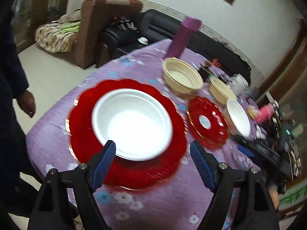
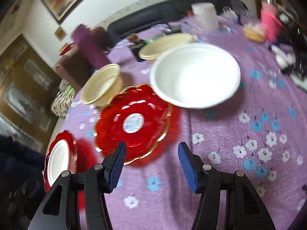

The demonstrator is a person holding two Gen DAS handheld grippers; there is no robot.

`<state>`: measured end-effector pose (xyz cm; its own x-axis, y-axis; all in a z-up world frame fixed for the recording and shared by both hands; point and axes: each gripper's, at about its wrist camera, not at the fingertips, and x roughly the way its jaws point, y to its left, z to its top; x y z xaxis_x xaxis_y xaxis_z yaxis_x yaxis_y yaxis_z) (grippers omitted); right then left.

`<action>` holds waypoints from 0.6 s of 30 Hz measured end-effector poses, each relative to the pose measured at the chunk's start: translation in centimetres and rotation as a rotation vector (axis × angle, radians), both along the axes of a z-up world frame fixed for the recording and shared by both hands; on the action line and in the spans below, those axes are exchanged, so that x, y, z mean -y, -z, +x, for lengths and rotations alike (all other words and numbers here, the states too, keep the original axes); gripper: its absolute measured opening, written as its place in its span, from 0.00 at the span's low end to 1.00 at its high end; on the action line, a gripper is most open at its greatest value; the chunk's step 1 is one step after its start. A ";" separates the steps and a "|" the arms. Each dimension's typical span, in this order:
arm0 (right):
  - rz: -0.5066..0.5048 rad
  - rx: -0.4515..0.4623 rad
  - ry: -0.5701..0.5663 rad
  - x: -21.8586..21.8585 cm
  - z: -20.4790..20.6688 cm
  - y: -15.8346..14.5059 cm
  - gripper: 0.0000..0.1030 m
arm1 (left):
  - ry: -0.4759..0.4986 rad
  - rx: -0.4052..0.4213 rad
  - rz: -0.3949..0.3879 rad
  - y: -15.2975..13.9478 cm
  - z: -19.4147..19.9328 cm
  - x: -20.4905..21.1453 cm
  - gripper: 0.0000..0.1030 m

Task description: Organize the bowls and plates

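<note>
A white bowl [image 1: 132,123] sits on a red scalloped plate [image 1: 84,126] on the purple tablecloth. My left gripper [image 1: 153,147] is open just in front of the bowl's near rim. A second red plate [image 1: 208,121] [image 2: 134,122] lies to the right, with another white bowl [image 1: 238,117] [image 2: 195,75] beside it. Two cream bowls [image 1: 182,75] [image 1: 221,90] stand behind; they also show in the right wrist view [image 2: 102,85] [image 2: 165,45]. My right gripper [image 2: 151,151] is open just before the second red plate. The first plate and bowl show at the left [image 2: 57,157].
A purple bottle [image 1: 182,38] [image 2: 90,46] stands at the far table edge. Cups, a pink bottle [image 2: 270,24] and small clutter crowd the right side. A person [image 1: 11,76] stands at the left. Sofas [image 1: 153,30] lie beyond the table.
</note>
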<state>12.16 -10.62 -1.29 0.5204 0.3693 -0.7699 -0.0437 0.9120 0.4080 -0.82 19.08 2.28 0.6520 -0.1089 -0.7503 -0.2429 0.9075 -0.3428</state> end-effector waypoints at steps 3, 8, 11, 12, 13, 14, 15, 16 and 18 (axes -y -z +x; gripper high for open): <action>0.004 -0.044 0.011 -0.8 2.5 1.9 0.59 | 0.030 -0.019 0.012 0.2 0.0 1.3 0.77; 0.029 -0.060 0.013 -2.4 4.5 3.3 0.23 | 0.039 -0.034 0.039 0.1 -0.3 2.2 0.77; 0.079 -0.095 -0.007 -1.7 4.3 4.1 0.14 | 0.043 -0.031 0.054 -0.1 -0.2 2.6 0.77; 0.072 -0.098 -0.008 -1.4 3.9 4.0 0.14 | 0.046 -0.031 0.053 -0.1 -0.1 2.7 0.77; 0.064 -0.099 -0.014 -1.0 3.3 3.9 0.14 | 0.049 -0.030 0.052 -0.1 0.1 2.8 0.77; 0.058 -0.109 -0.022 -0.4 2.6 3.8 0.14 | 0.058 -0.031 0.050 -0.1 0.4 3.1 0.77; 0.062 -0.121 -0.030 0.2 2.0 3.8 0.14 | 0.068 -0.031 0.049 0.0 0.6 3.5 0.77; 0.077 -0.146 -0.048 1.1 1.1 3.9 0.14 | 0.083 -0.030 0.050 0.0 0.7 4.0 0.77; 0.091 -0.179 -0.076 2.8 -0.5 4.1 0.13 | 0.122 -0.030 0.056 0.1 1.1 5.3 0.77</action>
